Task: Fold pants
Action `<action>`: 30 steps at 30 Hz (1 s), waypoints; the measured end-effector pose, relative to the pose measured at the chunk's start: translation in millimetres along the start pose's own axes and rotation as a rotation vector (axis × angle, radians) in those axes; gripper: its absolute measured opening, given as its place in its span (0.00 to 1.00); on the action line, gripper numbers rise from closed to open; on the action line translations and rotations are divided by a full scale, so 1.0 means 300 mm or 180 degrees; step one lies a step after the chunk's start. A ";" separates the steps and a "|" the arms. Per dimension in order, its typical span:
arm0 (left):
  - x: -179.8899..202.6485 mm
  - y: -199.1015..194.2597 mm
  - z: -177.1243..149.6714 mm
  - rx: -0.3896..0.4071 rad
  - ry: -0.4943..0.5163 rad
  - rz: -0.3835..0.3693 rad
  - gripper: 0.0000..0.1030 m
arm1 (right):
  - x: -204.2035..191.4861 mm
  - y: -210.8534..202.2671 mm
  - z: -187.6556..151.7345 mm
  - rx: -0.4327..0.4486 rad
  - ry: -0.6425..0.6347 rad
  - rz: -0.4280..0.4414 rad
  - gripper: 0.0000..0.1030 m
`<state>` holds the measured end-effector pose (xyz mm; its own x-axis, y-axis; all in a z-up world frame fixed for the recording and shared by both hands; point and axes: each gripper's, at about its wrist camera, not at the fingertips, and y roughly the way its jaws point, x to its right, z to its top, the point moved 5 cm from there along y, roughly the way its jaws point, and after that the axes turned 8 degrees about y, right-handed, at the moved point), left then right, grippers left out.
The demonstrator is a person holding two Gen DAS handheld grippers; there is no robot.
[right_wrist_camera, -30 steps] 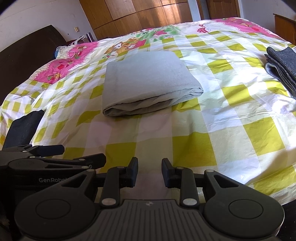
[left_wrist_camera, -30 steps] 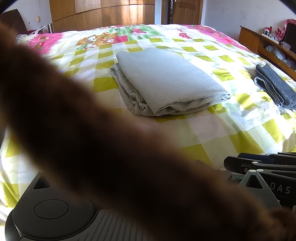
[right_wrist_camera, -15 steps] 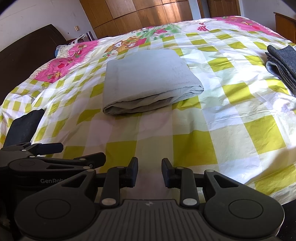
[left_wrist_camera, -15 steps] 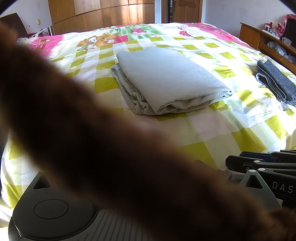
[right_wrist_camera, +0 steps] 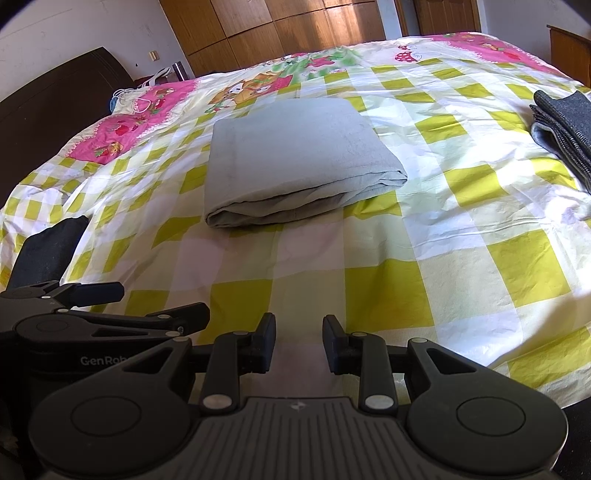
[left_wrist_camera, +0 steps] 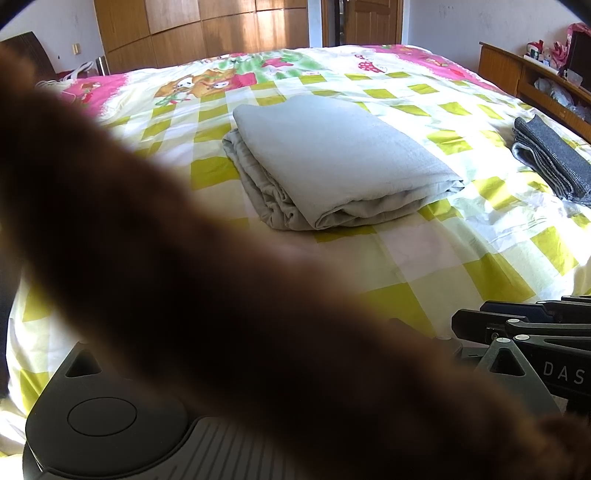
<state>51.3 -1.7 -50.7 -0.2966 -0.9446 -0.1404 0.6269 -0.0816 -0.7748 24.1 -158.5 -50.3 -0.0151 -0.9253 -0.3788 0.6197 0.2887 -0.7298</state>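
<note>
The grey pants [left_wrist_camera: 332,166] lie folded in a neat rectangle in the middle of the bed; they also show in the right wrist view [right_wrist_camera: 295,162]. My right gripper [right_wrist_camera: 299,343] is open and empty, low over the bed's near edge, well short of the pants. In the right wrist view my left gripper [right_wrist_camera: 147,306] sits at the lower left beside the right one, seen side-on with its fingers close together. In the left wrist view a blurred brown shape [left_wrist_camera: 184,277] covers the lens and hides the left fingers.
The bed has a yellow-and-white checked cover [right_wrist_camera: 461,258] with pink cartoon print at the far end. Folded dark grey clothes [left_wrist_camera: 546,158] lie at the right edge of the bed [right_wrist_camera: 565,122]. A dark garment [right_wrist_camera: 48,247] lies at the left. Wooden wardrobes [left_wrist_camera: 203,33] stand behind.
Both grippers have drifted back slightly from the folded pants. Nothing was taken hold of or let go.
</note>
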 end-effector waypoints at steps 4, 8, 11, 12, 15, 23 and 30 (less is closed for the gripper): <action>0.000 -0.003 -0.001 0.0010 0.0023 0.0026 0.99 | -0.001 -0.001 0.000 0.0000 0.0000 0.0000 0.41; -0.001 -0.004 -0.001 0.0013 0.0030 0.0032 0.99 | -0.001 -0.001 0.000 -0.0001 0.0000 0.0000 0.41; 0.000 -0.004 0.000 0.0018 0.0036 0.0040 0.99 | -0.001 -0.001 0.000 -0.0001 0.0001 0.0000 0.41; 0.000 -0.004 0.000 0.0015 0.0034 0.0036 0.99 | -0.001 -0.001 0.000 -0.0001 0.0000 0.0001 0.41; -0.001 -0.004 -0.001 0.0008 0.0027 0.0032 0.99 | -0.001 0.000 -0.001 -0.0001 -0.0004 0.0002 0.41; 0.000 -0.002 -0.001 -0.0005 0.0018 0.0021 0.99 | -0.003 0.000 -0.002 -0.0004 -0.0005 0.0006 0.41; -0.001 0.001 -0.003 -0.0021 0.0004 0.0011 0.99 | -0.014 -0.003 -0.006 -0.0003 -0.0024 0.0013 0.41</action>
<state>51.0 -1.2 -51.4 -0.2953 -0.9445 -0.1438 0.6231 -0.0763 -0.7784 22.2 -154.6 -49.0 -0.0066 -0.9260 -0.3775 0.6191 0.2927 -0.7287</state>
